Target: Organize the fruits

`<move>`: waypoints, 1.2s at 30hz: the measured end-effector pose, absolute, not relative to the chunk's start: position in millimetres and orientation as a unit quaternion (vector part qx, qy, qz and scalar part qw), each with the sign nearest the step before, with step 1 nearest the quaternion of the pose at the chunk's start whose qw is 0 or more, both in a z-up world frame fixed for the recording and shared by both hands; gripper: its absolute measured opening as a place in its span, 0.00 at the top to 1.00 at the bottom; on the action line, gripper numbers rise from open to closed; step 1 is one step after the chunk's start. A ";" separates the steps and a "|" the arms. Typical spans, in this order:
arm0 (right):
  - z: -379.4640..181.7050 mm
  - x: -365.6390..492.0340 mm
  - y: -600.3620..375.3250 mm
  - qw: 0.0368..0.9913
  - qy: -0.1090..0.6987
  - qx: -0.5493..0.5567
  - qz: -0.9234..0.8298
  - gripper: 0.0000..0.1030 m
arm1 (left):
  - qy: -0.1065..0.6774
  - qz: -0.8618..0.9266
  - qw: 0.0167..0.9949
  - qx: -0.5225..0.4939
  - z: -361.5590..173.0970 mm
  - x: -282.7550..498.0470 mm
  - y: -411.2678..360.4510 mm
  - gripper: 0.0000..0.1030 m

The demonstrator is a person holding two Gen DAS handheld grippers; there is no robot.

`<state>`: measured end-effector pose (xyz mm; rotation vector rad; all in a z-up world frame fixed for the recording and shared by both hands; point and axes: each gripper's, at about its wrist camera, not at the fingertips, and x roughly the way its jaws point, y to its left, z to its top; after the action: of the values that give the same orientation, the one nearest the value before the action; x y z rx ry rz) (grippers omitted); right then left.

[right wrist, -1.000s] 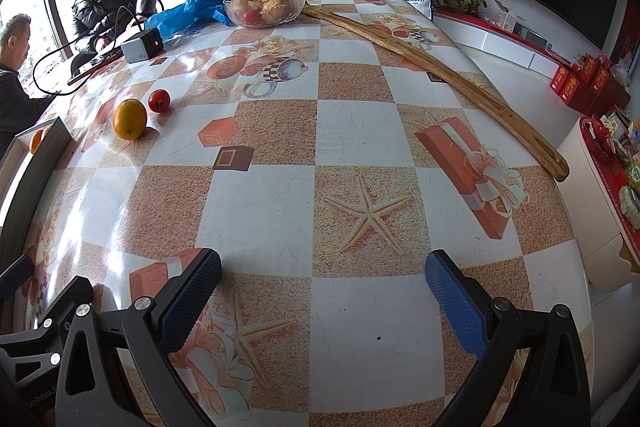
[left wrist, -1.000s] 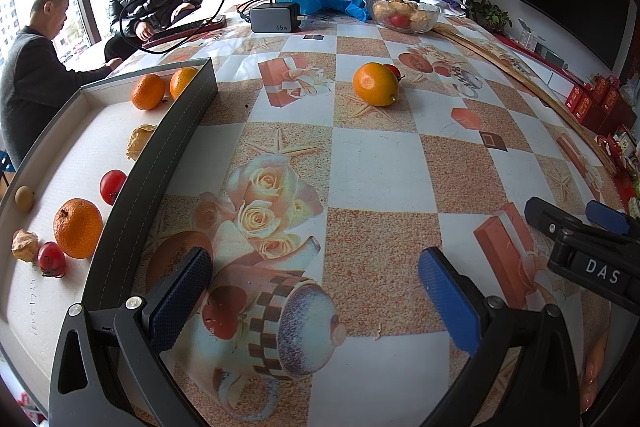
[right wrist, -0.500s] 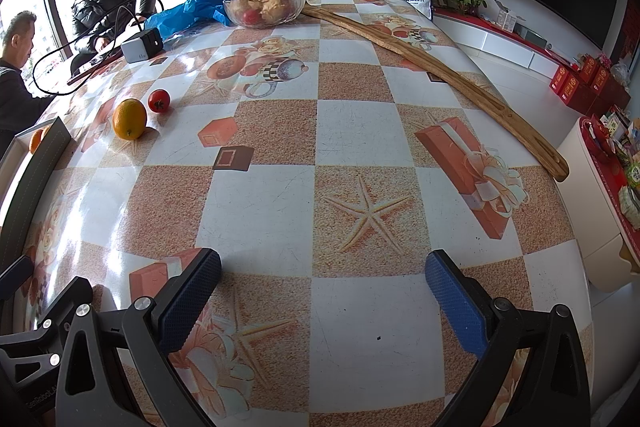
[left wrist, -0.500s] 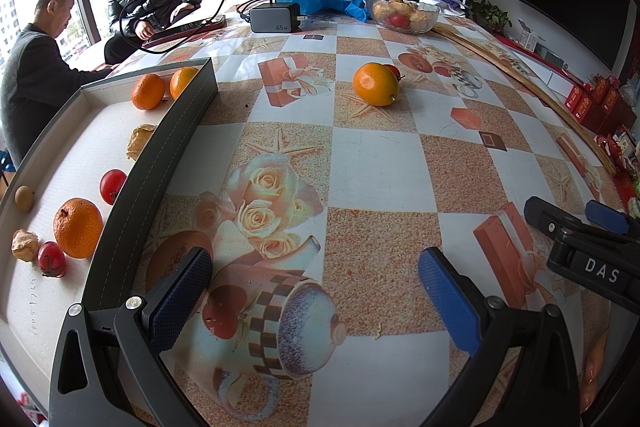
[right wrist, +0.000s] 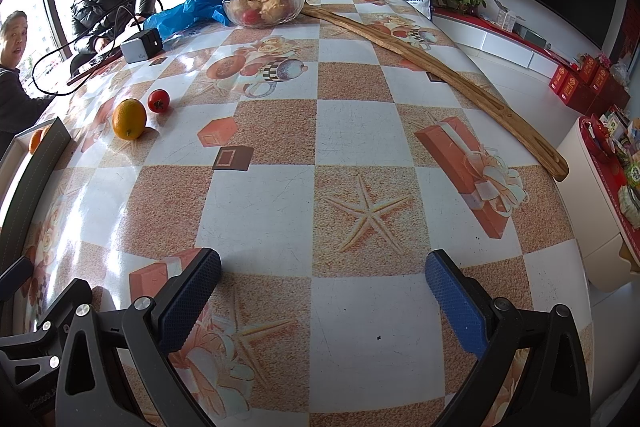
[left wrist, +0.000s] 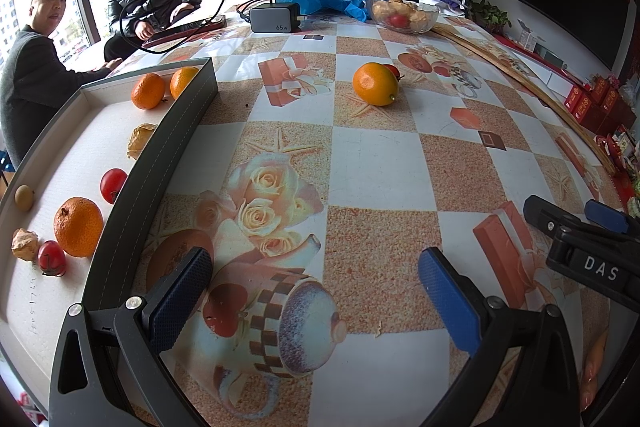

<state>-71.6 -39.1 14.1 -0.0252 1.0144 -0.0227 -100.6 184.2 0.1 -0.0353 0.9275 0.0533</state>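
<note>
Evidently a pick is pending: both the left claw and right claw gape wide, holding nothing, low over the near desk. Far off lie the orange and a half-hidden, probably tomato, fruit; next, reach them for the left tray.

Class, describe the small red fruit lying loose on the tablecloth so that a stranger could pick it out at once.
Start at the long grey tray on the checked tablecloth, then look past its far end to the big orange citrus fruit lying loose. The small red tomato-like fruit sits just beyond it, the only red fruit outside tray and glass bowl.
</note>
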 end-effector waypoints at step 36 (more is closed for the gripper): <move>53.4 -20.8 48.2 0.872 0.475 -0.011 0.113 0.01 | 0.397 0.021 0.916 -0.050 45.2 -157.0 217.5 0.02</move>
<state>-20.8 48.2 53.4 -0.0234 0.9936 0.2357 -157.0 217.5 45.2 -0.1026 0.8173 0.0435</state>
